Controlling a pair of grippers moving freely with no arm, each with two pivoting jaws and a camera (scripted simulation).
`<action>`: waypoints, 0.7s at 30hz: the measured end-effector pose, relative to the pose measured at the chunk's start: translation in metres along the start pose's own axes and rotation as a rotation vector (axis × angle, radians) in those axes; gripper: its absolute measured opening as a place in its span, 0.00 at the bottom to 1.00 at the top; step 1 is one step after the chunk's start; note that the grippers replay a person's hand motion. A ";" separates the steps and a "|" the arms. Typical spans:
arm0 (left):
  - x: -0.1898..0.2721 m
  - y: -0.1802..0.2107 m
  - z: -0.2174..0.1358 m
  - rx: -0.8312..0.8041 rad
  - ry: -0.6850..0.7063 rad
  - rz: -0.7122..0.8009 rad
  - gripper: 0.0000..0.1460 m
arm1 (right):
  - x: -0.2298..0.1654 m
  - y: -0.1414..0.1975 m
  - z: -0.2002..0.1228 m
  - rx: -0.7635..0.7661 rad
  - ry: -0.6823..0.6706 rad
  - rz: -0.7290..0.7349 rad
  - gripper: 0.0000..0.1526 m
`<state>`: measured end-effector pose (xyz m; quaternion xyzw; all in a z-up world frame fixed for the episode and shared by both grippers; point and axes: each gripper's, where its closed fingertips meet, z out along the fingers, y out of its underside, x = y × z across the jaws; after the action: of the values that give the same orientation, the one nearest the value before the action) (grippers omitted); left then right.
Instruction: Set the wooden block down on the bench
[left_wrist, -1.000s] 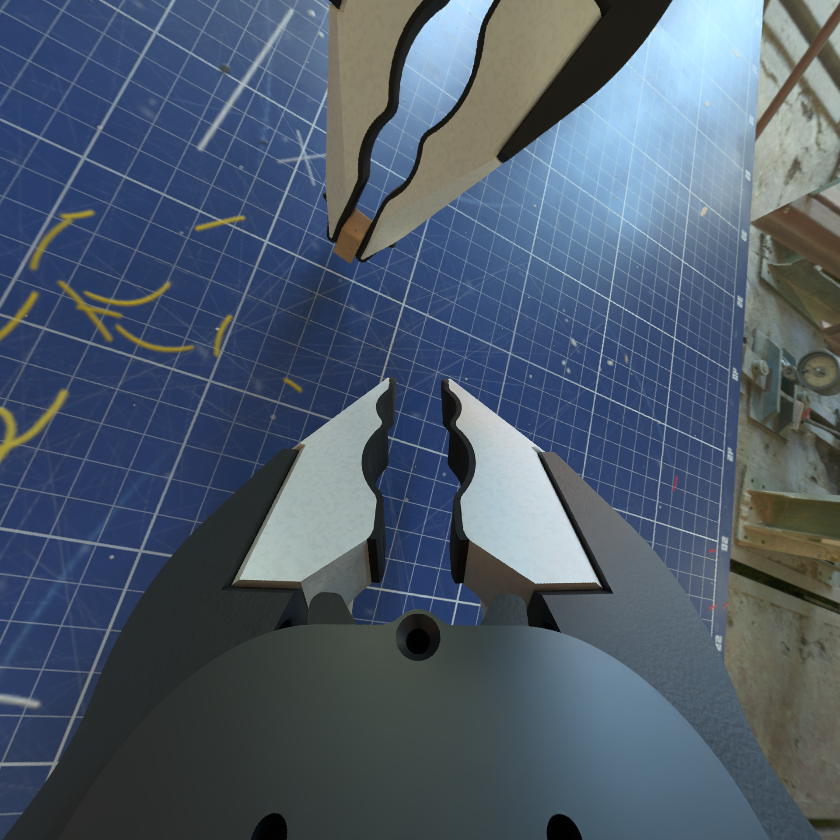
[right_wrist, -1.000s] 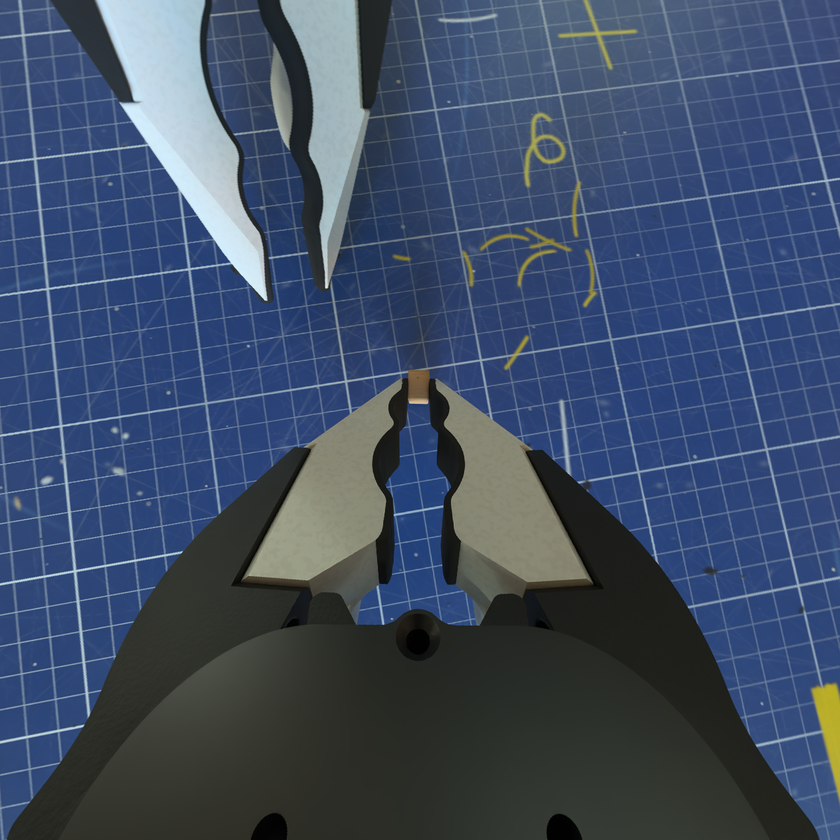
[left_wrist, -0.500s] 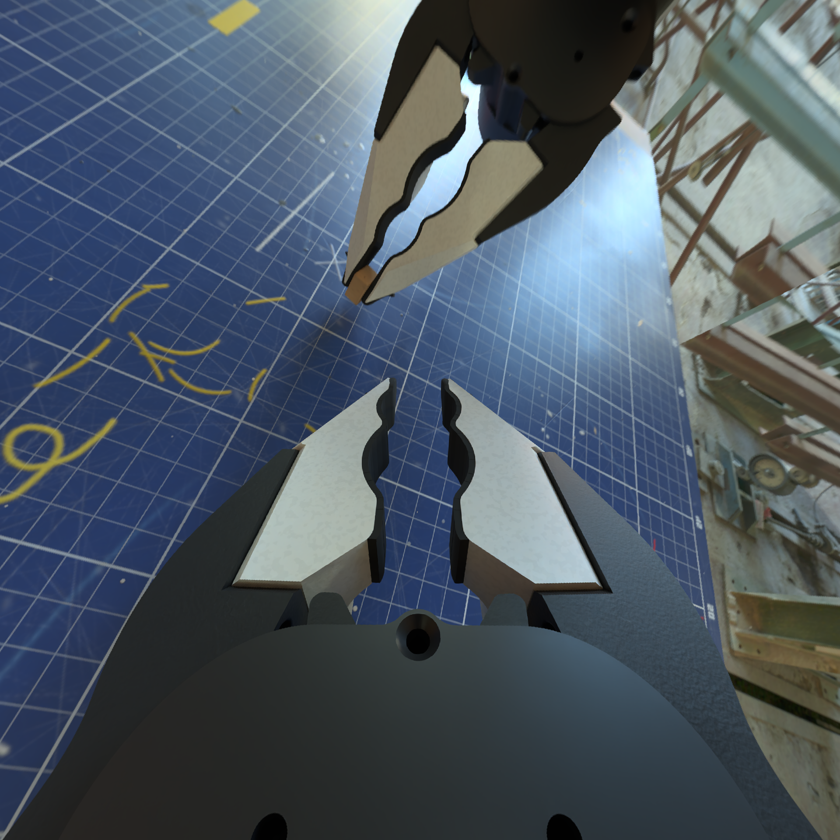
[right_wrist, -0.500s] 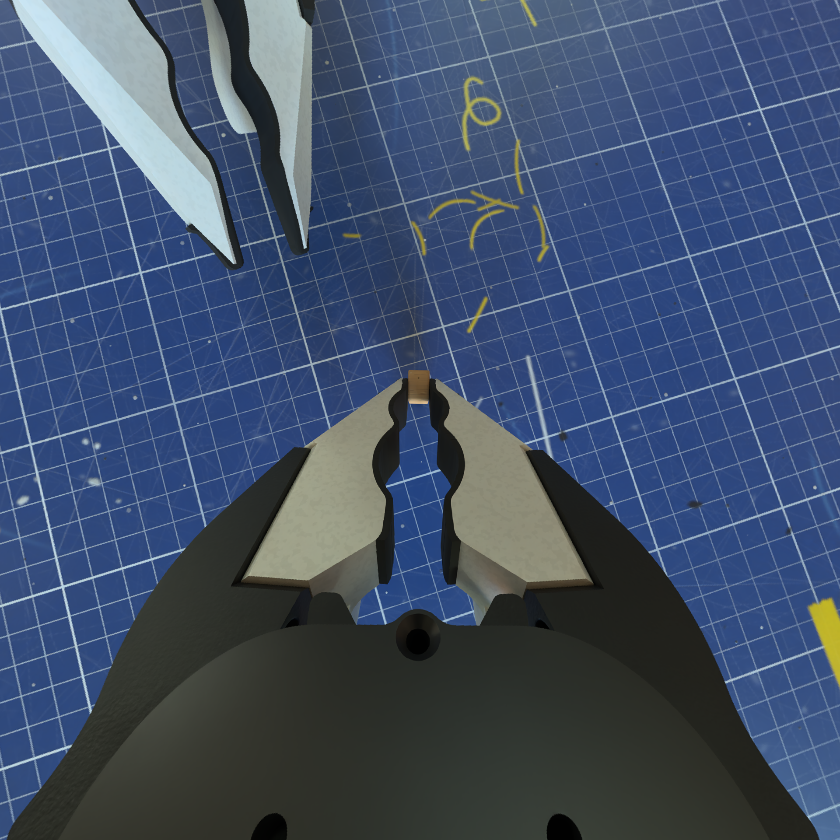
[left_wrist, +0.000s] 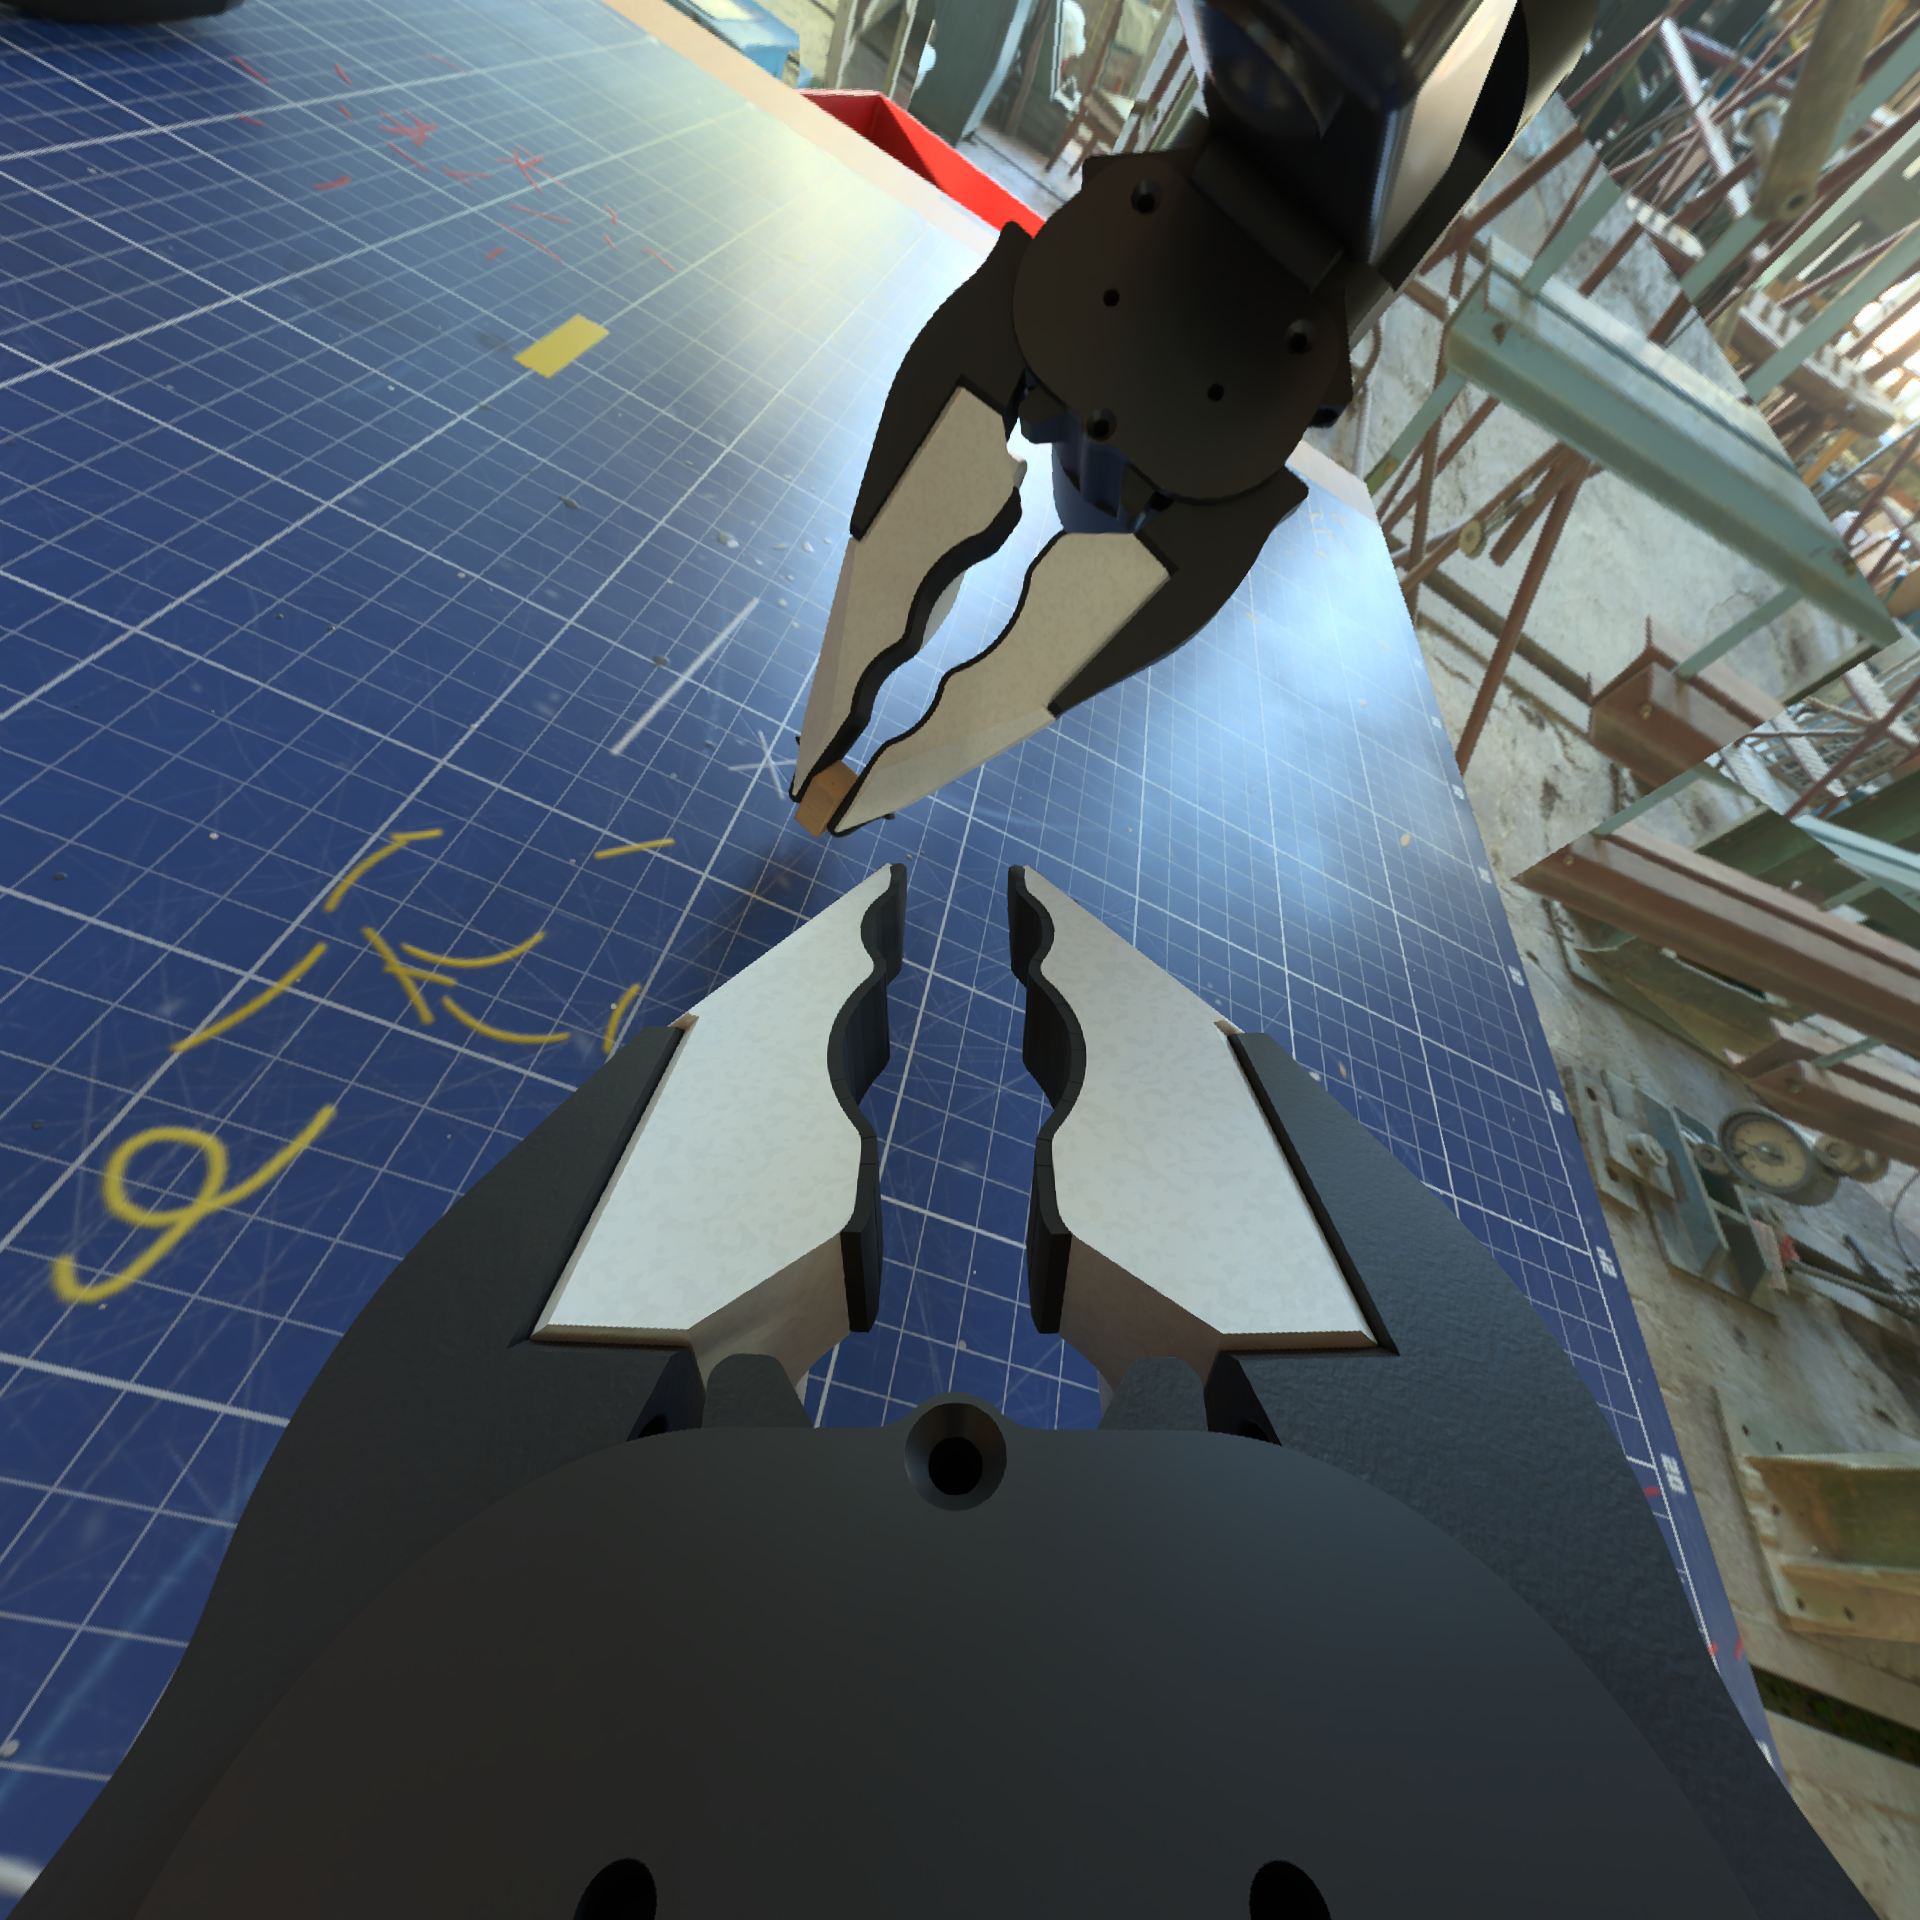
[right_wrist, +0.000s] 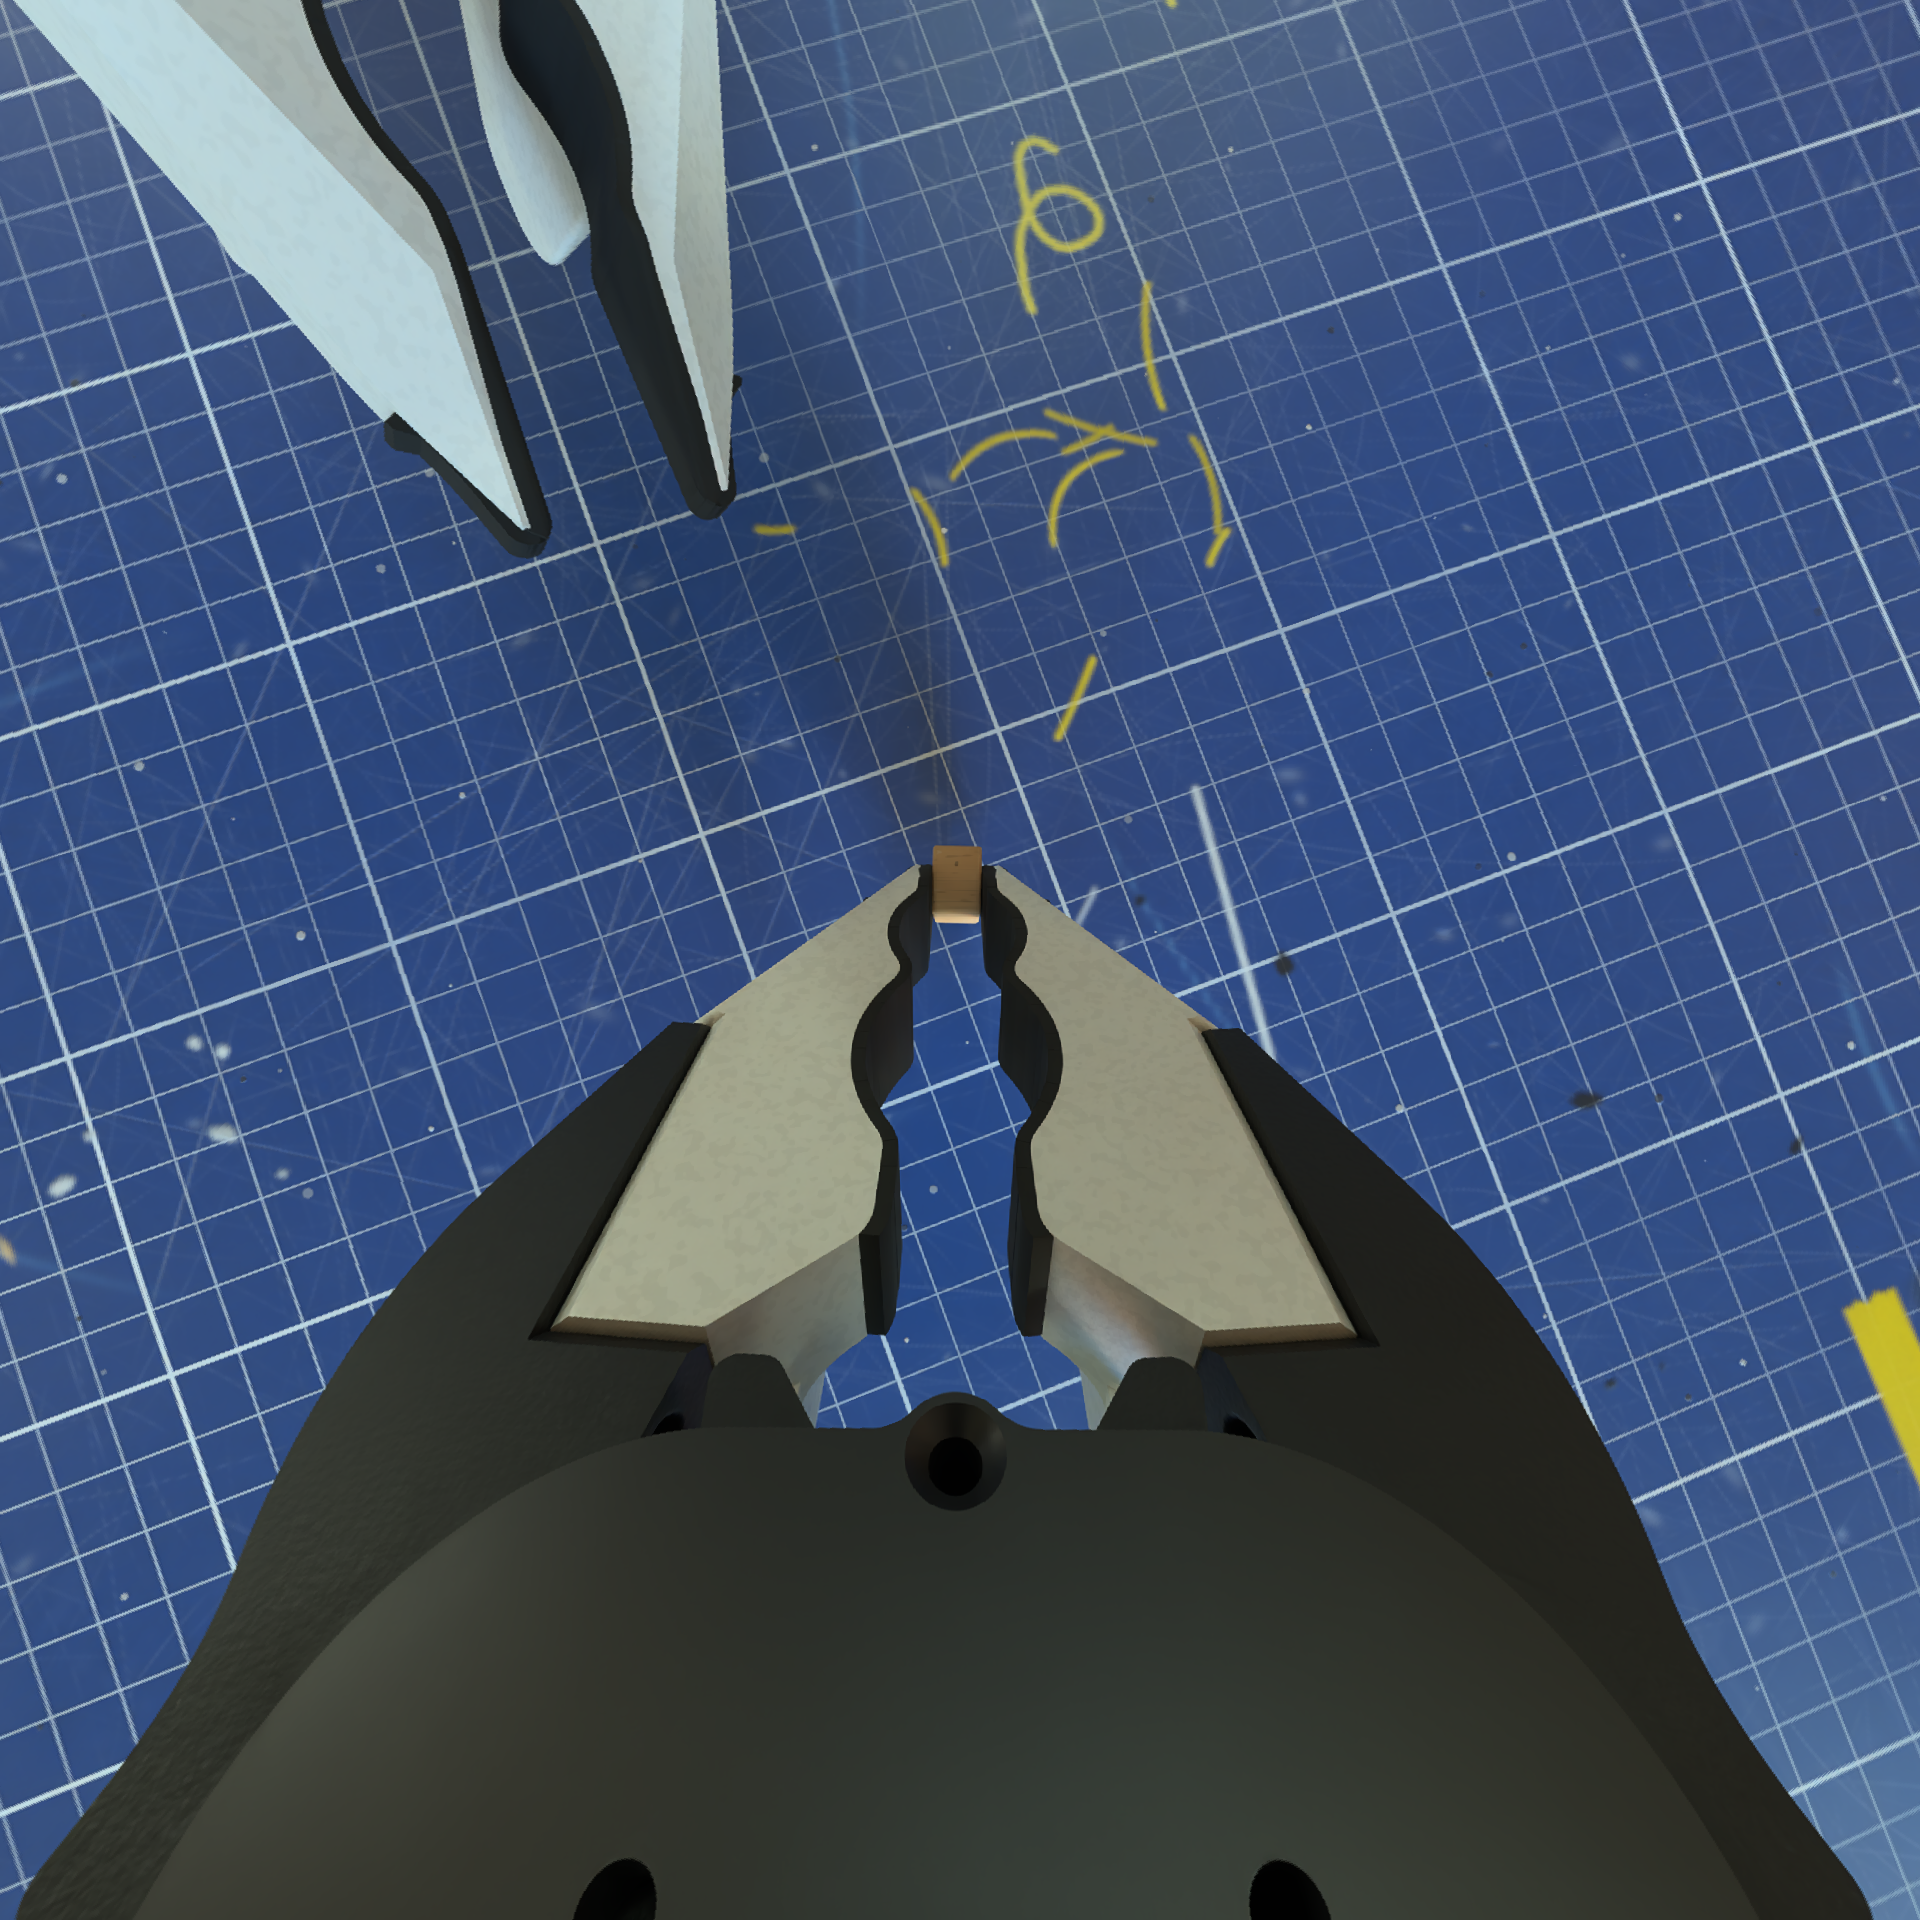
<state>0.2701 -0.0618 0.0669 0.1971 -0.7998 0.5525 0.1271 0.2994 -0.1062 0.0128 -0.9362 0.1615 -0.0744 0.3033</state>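
The desk (right_wrist: 1558, 727), covered by a blue grid mat, is bare beneath the block. The left claw (left_wrist: 954, 883) hangs released, holding nothing. At its 12 o'clock the right claw (right_wrist: 956, 883) grips the wooden block (right_wrist: 955, 896) between its 2 tips, apparently just above the mat; lowering and release remain.

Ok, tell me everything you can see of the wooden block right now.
The wooden block is a tiny, light tan piece with flat faces and square edges, looking like plain unfinished wood. It is pinched at the very tips of the right gripper, one of the fingers on each side, poking slightly past them. It hangs over the blue gridded mat; whether it touches it is unclear.
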 end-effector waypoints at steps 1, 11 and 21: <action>0.000 -0.001 0.000 0.008 0.002 -0.001 0.13 | 0.000 0.000 0.000 -0.001 0.002 0.002 0.05; -0.003 -0.010 0.003 0.087 0.004 -0.025 0.13 | 0.002 0.002 -0.001 -0.002 0.011 0.022 0.05; -0.004 -0.016 0.006 0.125 0.010 -0.012 0.13 | 0.004 0.004 -0.003 -0.006 0.027 0.043 0.06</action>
<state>0.2807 -0.0721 0.0767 0.2065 -0.7621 0.6015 0.1219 0.3018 -0.1123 0.0127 -0.9323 0.1859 -0.0800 0.2999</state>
